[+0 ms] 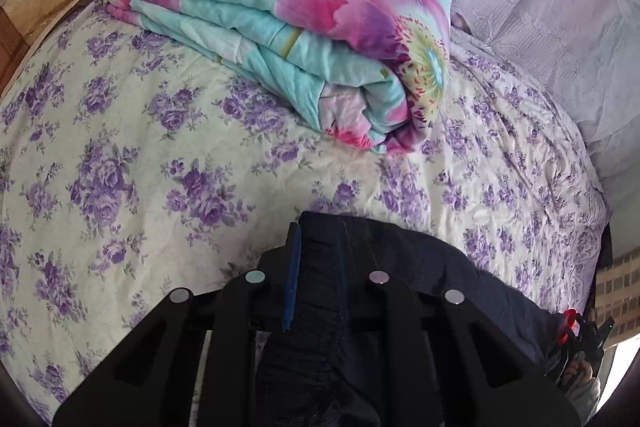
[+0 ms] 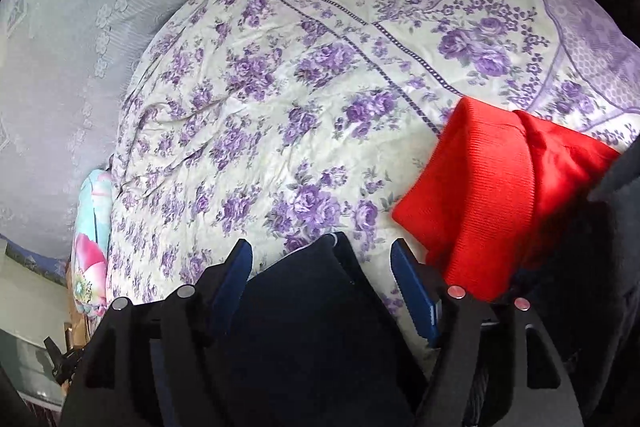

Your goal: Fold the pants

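Observation:
The dark navy pants (image 1: 460, 279) lie on the floral bedsheet (image 1: 160, 167) near the bed's front edge. My left gripper (image 1: 320, 239) is shut on a bunched, ribbed edge of the pants, and the cloth fills the gap between its fingers. In the right wrist view, my right gripper (image 2: 320, 247) stands open with its blue pads (image 2: 236, 275) wide apart. A corner of the pants (image 2: 312, 307) lies between them, and neither pad presses on it.
A folded turquoise and pink quilt (image 1: 280, 39) sits at the back of the bed, beside a lavender pillow (image 1: 540, 7). A red knit garment (image 2: 488, 195) lies just right of my right gripper. The bedsheet (image 2: 280, 107) stretches ahead of it.

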Motion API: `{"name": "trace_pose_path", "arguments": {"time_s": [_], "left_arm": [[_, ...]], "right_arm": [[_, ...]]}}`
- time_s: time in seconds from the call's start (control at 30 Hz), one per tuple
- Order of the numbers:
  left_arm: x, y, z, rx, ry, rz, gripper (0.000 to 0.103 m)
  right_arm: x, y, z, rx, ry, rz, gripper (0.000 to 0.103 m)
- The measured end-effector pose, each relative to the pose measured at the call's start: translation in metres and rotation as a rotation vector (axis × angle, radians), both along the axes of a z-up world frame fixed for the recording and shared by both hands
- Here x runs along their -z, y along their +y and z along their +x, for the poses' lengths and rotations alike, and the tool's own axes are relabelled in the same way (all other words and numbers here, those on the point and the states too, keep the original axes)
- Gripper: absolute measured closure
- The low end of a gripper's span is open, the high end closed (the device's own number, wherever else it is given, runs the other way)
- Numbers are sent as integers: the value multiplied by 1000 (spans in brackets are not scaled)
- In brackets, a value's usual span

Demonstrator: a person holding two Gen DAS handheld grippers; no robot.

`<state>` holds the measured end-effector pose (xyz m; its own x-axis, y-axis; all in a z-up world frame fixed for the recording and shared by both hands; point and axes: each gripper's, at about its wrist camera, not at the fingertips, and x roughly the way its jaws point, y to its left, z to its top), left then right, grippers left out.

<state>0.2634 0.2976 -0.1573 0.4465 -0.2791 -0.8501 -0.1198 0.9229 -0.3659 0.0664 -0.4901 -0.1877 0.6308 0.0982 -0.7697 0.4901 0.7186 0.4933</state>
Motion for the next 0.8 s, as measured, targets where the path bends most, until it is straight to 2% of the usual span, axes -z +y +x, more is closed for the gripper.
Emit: {"name": "trace_pose_path", "arguments": {"time_s": [0.1,0.17,0.23,0.27,0.3,0.37,0.4,0.47,0.5,0.53,0.57,0.63,0.73,0.8], "left_arm": [[9,6,-1,-26,19,-12,88],[12,1,2,-9,29,21,87],[15,-5,5,23,39,56,80],[17,-7,6,36,40,54,78],[18,-10,8,50,41,48,75],[20,-17,13,79,37,45,71],[21,-23,16,94,35,56,66],[24,-34,22,120,32,117,64],[27,-38,24,125,31,150,67],[28,-39,26,119,27,175,77],[28,-38,27,105,20,175,81],[20,-31,26,68,-9,144,95],[4,-16,21,-6,-47,94,103],[-14,-8,20,-61,-112,125,103]], "right_arm": [[5,10,12,-72,45,-53,30],[9,23,22,-127,89,-107,31],[13,38,31,-200,115,-138,48],[16,44,31,-219,133,-149,72],[19,48,31,-234,143,-144,81],[18,55,25,-229,136,-166,90],[15,56,25,-223,128,-168,92],[4,56,21,-192,103,-168,93],[-2,53,20,-182,93,-174,94],[-8,51,20,-174,83,-186,94],[-14,48,20,-161,71,-193,94],[-25,43,24,-139,44,-198,95],[-37,41,32,-116,-4,-218,95],[-43,38,36,-89,-47,-221,95]]}}
